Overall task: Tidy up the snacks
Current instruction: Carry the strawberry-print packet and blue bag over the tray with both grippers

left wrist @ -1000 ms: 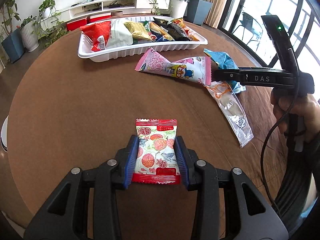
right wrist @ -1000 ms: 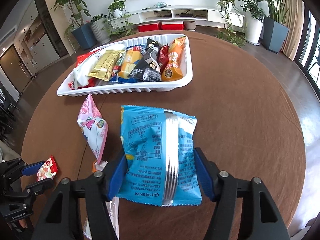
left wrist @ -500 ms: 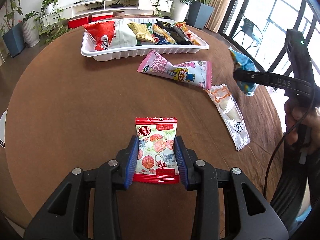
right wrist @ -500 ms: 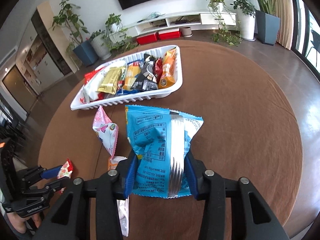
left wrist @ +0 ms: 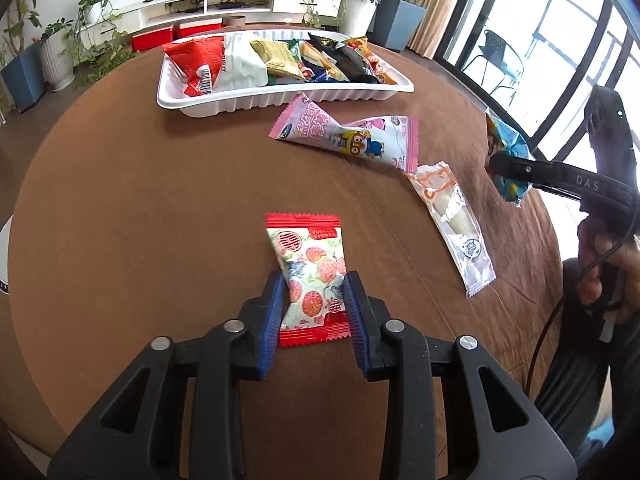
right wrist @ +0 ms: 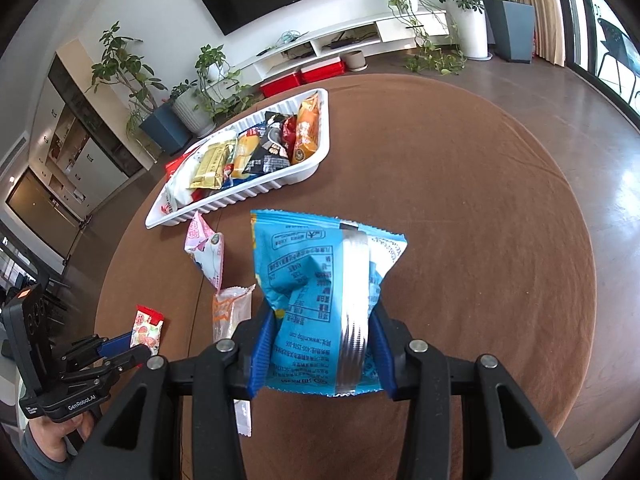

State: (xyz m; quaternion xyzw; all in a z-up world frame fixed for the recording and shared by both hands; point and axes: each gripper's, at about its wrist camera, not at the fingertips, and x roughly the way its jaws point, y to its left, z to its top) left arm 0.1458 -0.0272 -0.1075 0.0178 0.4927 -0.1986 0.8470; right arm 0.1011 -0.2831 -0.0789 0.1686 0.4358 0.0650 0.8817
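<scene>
My left gripper point(left wrist: 314, 312) is shut on a red-and-white strawberry candy packet point(left wrist: 310, 270), squeezed and tilted just above the brown round table point(left wrist: 120, 208). My right gripper point(right wrist: 322, 344) is shut on a blue snack bag point(right wrist: 320, 296) and holds it well above the table; the bag also shows in the left wrist view point(left wrist: 506, 152). A white tray point(left wrist: 280, 98) filled with several snack packets stands at the far side, also in the right wrist view point(right wrist: 276, 188).
A pink cartoon packet point(left wrist: 352, 136) and a clear packet with orange print point(left wrist: 452, 216) lie on the table between tray and grippers. Potted plants point(right wrist: 200, 92) and a white TV shelf point(left wrist: 224, 4) stand beyond the table.
My right gripper has closed on the blue bag and lifted it off the table. My left gripper has closed tighter on the candy packet, which now tilts and crumples.
</scene>
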